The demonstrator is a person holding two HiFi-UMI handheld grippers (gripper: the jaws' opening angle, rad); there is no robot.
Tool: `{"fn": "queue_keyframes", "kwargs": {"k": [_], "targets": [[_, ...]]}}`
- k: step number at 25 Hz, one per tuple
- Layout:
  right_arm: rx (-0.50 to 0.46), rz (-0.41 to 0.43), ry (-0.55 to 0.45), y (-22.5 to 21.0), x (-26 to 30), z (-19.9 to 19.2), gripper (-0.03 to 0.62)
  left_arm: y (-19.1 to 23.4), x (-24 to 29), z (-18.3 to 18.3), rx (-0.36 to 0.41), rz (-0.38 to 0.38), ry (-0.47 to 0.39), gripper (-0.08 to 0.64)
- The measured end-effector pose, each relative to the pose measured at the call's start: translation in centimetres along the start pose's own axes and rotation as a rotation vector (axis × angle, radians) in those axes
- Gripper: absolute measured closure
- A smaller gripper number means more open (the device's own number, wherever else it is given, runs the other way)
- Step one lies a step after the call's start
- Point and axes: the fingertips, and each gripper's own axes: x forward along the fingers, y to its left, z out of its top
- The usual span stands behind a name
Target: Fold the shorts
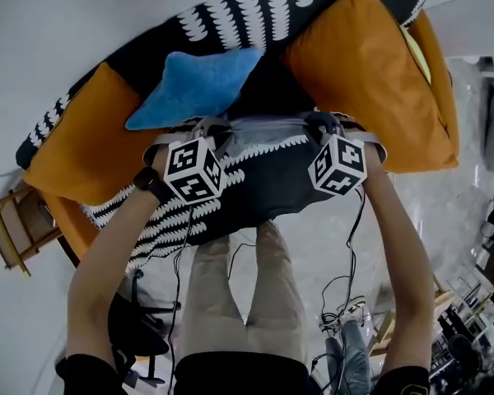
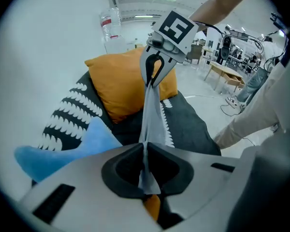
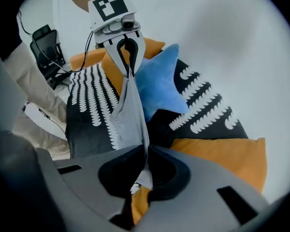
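Note:
The grey shorts [image 1: 263, 127] hang stretched in the air between my two grippers, above a black sofa seat. My left gripper [image 1: 207, 132] is shut on one end of the cloth, which runs pinched through its jaws [image 2: 145, 146] in the left gripper view. My right gripper [image 1: 323, 125] is shut on the other end, the fabric [image 3: 130, 110] leading away from its jaws [image 3: 147, 149] as a taut band. Each gripper view shows the opposite gripper clamping the far end of the shorts [image 2: 152, 115]. The lower part of the shorts is hidden behind the marker cubes.
The sofa [image 1: 255, 179] has a black cover with white leaf pattern. A blue star cushion [image 1: 193, 85] lies at its back, with orange cushions at the right [image 1: 370, 72] and left [image 1: 82, 138]. A wooden rack [image 1: 12, 229] stands left; cables [image 1: 346, 303] trail on the floor.

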Motion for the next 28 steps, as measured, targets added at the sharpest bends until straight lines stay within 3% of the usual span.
{"fn": "queue_keyframes", "kwargs": {"k": [2,5,8,11,17,20,23,24,26,27,28], "targets": [[-0.007,-0.055,-0.023,0.2,-1.3,-2.1,0.552,-1.4,0.5,2.4,0.019,0.053,-0.029,0.529],[-0.060,-0.150,-0.061,2.3,-4.4,-2.6,0.552,-3.6,-1.7,4.2,0.118,0.160,-0.051,0.529],[-0.120,-0.224,-0.078,3.8,-5.9,0.5,0.552,-3.8,-4.3,1.9,0.155,0.200,-0.055,0.529],[-0.190,-0.256,-0.053,8.1,-2.2,-0.3,0.552,-6.6,-0.6,-1.6,0.177,0.195,-0.032,0.529],[-0.173,-0.080,0.064,21.9,9.9,-8.7,0.552,-17.1,11.9,-8.2,0.215,0.086,0.064,0.528],[-0.131,-0.024,0.100,27.2,11.4,-9.0,0.551,-21.3,12.9,-10.6,0.228,0.061,0.085,0.526],[-0.092,-0.009,0.113,30.1,12.4,-8.6,0.551,-23.9,12.8,-13.6,0.173,0.043,0.129,0.510],[-0.081,0.025,0.133,31.3,12.8,-9.1,0.535,-24.9,13.0,-15.2,0.135,0.009,0.173,0.482],[-0.047,0.173,0.199,34.4,13.3,-11.0,0.349,-27.4,13.2,-18.5,0.043,-0.105,0.289,0.319],[-0.030,0.253,0.225,35.9,13.1,-11.9,0.304,-28.4,12.9,-20.0,-0.001,-0.155,0.334,0.302],[-0.015,0.312,0.235,37.0,12.6,-12.5,0.304,-29.2,12.3,-21.0,-0.036,-0.186,0.360,0.299]]}}
